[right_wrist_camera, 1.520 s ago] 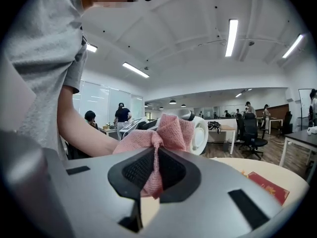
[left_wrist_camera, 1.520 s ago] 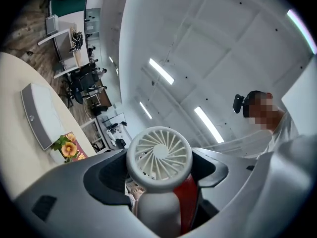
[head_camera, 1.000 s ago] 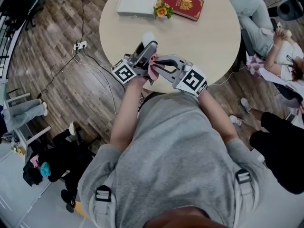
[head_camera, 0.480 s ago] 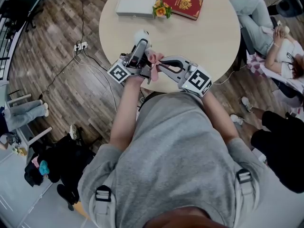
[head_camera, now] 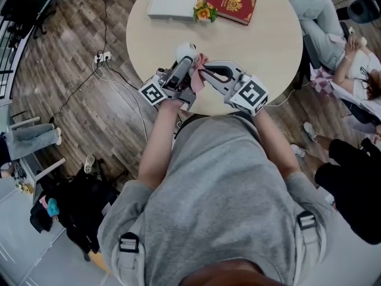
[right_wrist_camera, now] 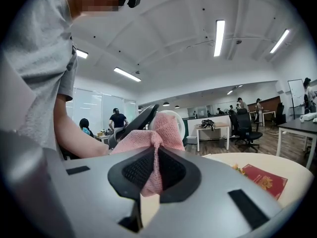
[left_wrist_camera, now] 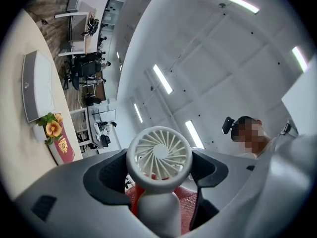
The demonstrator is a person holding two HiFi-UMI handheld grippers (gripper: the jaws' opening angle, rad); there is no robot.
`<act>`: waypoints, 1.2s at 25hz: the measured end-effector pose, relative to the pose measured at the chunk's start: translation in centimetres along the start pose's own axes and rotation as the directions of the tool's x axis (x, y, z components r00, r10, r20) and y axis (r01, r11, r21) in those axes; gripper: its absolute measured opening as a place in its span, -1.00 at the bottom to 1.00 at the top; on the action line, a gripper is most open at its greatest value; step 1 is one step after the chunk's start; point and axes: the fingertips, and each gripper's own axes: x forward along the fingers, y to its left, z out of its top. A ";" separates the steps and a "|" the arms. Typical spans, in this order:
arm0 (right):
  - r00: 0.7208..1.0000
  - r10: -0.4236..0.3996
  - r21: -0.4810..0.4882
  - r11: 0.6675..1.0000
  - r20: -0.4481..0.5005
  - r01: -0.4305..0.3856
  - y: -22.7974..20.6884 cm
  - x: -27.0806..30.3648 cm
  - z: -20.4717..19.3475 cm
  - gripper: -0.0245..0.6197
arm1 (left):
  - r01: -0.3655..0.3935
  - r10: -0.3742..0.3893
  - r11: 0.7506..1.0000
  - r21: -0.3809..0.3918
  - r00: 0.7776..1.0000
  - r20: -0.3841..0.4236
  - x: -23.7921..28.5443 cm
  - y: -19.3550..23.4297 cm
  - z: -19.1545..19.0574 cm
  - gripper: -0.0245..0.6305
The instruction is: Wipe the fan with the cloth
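Observation:
My left gripper (head_camera: 186, 59) is shut on the small white hand fan (head_camera: 185, 50), held above the round table's near edge. In the left gripper view the fan (left_wrist_camera: 159, 155) stands upright between the jaws, round grille on top. My right gripper (head_camera: 202, 70) is shut on a pink cloth (head_camera: 198, 73) and presses it against the fan's right side. The cloth (right_wrist_camera: 154, 148) bunches out of the jaws in the right gripper view and covers the white fan head (right_wrist_camera: 174, 117) behind it. A red part of the cloth (left_wrist_camera: 190, 200) shows behind the fan's handle.
On the round beige table (head_camera: 262, 40), at its far side, lie a white box (head_camera: 171, 7), a small flower ornament (head_camera: 204, 11) and a red book (head_camera: 228, 4). A person sits at the right (head_camera: 348, 58). Cables and a power strip (head_camera: 101, 56) cross the wood floor on the left.
Both grippers have moved slightly up and to the right over the table. The cloth has slid up from the fan's handle to beside its head.

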 end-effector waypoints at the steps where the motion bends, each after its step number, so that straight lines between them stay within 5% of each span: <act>1: 1.000 0.000 -0.001 1.000 0.007 0.000 0.0 0.1 0.1 -0.84 | 0.000 0.000 1.000 -0.004 1.000 -0.003 0.0 -0.1 -0.1 0.22; 16: 1.000 -0.012 0.038 0.999 -0.015 0.013 -0.5 0.3 -1.0 -0.84 | 0.089 -0.089 0.996 0.000 0.996 -0.030 0.6 -2.3 -0.2 0.22; 30: 0.995 0.079 0.093 0.993 -0.061 -0.073 1.9 -0.3 -3.6 -0.84 | -0.063 0.069 0.985 0.159 0.997 -0.035 0.1 0.0 1.6 0.22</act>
